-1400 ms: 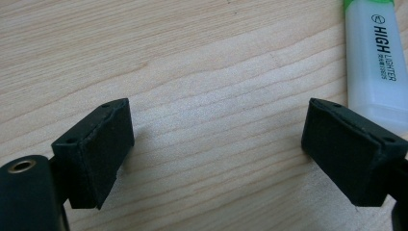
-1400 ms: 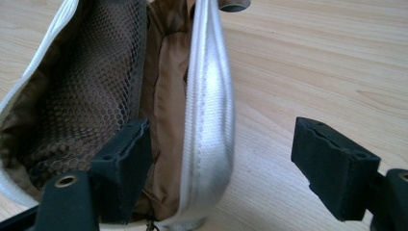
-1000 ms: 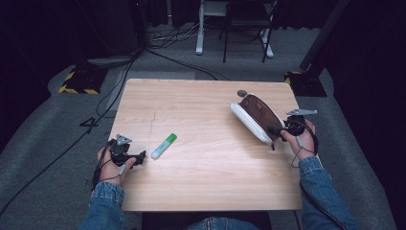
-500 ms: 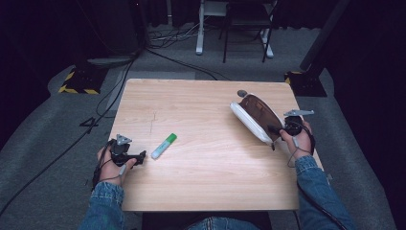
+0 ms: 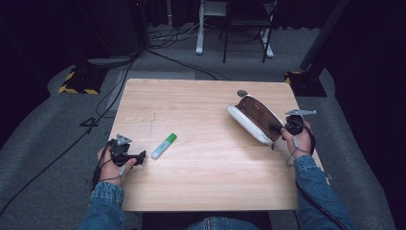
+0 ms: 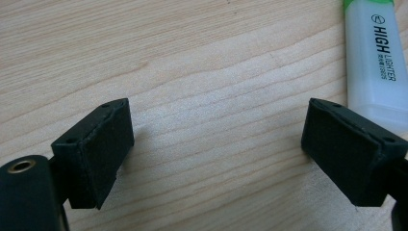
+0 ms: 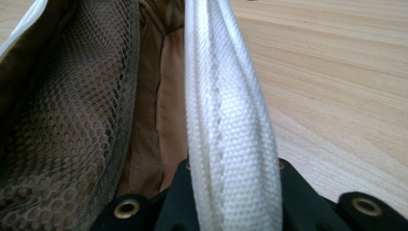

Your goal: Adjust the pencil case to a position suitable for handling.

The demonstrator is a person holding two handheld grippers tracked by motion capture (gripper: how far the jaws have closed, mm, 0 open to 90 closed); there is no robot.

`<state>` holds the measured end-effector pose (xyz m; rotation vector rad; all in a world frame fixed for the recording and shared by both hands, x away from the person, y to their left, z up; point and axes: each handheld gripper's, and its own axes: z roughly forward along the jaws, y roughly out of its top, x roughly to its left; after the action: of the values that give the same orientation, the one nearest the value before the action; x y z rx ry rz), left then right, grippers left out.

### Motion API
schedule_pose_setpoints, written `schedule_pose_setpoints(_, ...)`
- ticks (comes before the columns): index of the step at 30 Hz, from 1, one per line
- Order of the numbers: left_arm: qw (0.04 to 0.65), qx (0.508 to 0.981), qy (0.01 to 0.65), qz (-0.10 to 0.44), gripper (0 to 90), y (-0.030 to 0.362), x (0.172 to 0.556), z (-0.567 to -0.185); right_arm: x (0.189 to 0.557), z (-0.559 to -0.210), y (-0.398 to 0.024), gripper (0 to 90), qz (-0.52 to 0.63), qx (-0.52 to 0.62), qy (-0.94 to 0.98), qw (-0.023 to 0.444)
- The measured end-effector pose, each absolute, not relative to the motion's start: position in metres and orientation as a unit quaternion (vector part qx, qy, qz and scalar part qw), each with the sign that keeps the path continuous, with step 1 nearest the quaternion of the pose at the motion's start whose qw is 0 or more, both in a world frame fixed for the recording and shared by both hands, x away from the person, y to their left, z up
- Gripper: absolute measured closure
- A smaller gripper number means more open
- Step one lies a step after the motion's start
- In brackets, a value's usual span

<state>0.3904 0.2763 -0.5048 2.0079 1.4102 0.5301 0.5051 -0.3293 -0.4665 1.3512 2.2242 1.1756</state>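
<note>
The wooden table (image 5: 206, 187) is carrying a pouch (image 5: 253, 117) at 3 o'clock; the right gripper (image 5: 282, 129), its jaws having just been closing, is pinching the pouch's white edge, while the left gripper (image 5: 136, 157) is staying spread beside the highlighter (image 5: 163, 146) at 8 o'clock

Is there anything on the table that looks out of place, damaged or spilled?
Nothing stands out. The pencil case lies open, its white edge pinched in the right gripper, whose jaws have just closed on it. The green highlighter lies capped beside the open left gripper. No spill, no damage visible.
</note>
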Motion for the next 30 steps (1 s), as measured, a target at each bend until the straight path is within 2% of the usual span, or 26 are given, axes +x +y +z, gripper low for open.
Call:
schedule_pose_setpoints(17, 0.310, 0.760, 0.534, 0.201, 11.3, 0.276, 0.390, -0.505, 0.482, -0.445, -0.318, 87.1, 0.432, 0.438, 0.781, 0.111)
schedule_pose_setpoints(30, 0.311, 0.762, 0.532, 0.199, 11.2, 0.275, 0.394, -0.505, 0.453, -0.433, -0.290, 87.0, 0.438, 0.380, 0.811, 0.076)
